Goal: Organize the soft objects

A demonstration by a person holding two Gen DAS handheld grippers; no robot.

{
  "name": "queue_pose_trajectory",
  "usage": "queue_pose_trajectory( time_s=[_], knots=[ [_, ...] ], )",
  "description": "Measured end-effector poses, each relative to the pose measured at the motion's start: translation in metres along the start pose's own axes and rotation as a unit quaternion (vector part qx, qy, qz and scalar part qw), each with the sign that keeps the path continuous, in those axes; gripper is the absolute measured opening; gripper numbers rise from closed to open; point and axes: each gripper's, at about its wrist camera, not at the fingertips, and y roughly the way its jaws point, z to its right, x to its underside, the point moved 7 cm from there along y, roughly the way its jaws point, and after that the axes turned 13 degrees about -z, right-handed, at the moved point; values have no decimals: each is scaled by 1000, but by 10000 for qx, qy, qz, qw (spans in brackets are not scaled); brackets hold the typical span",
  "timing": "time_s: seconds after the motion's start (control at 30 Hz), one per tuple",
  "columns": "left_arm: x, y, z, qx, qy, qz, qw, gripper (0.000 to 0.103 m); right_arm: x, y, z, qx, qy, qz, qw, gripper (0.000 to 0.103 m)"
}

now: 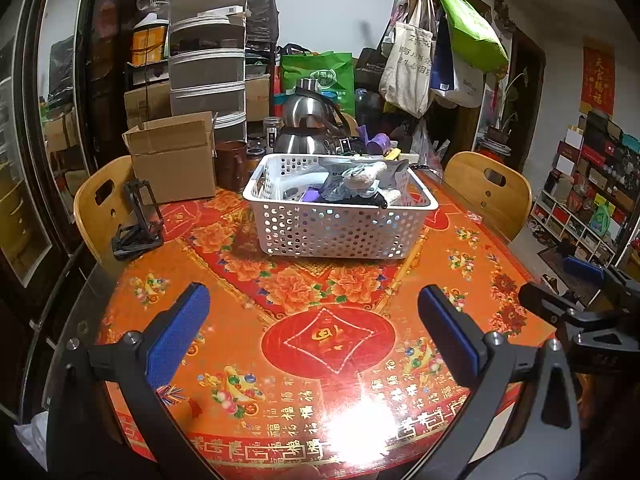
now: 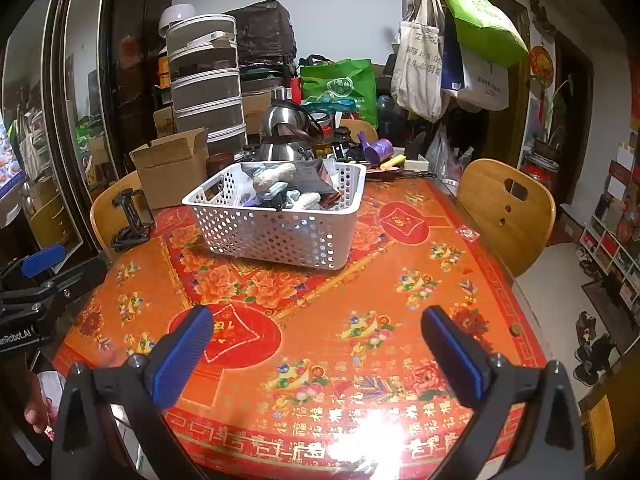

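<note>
**Soft things in the basket, both grippers idle over the desk**

At about 9 o'clock from the basket, a black folding stand sat at the desk's edge, with an open cardboard box just behind it at 10 o'clock. The left gripper hovered low at the near side, its jaws spread wide with only the patterned cloth showing between them.

The white perforated basket stood near the middle of the desk, toward 12 o'clock from both grippers and well apart from them. Inside lay a heap of soft items: a plush toy on top, with grey and purple fabric pieces beside it that were too jumbled to tell apart. No loose soft object was visible on the cloth around the basket.

The right gripper hung at the near edge, jaws likewise wide and empty.

Judging by this, the gathering looked finished or close to it. What remained, if anything, was probably tidying the pile in the basket. Clutter at the far edge, including a steel kettle, seemed outside the task.
</note>
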Motion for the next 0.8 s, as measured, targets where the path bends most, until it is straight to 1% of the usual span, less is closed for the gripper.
queue_pose_trajectory(
  time_s=[0.8],
  knots=[
    [2, 1, 2, -23, -9, -39, 10000, 103, 0, 1, -1, -18, 13, -17, 10000, 103]
  ],
)
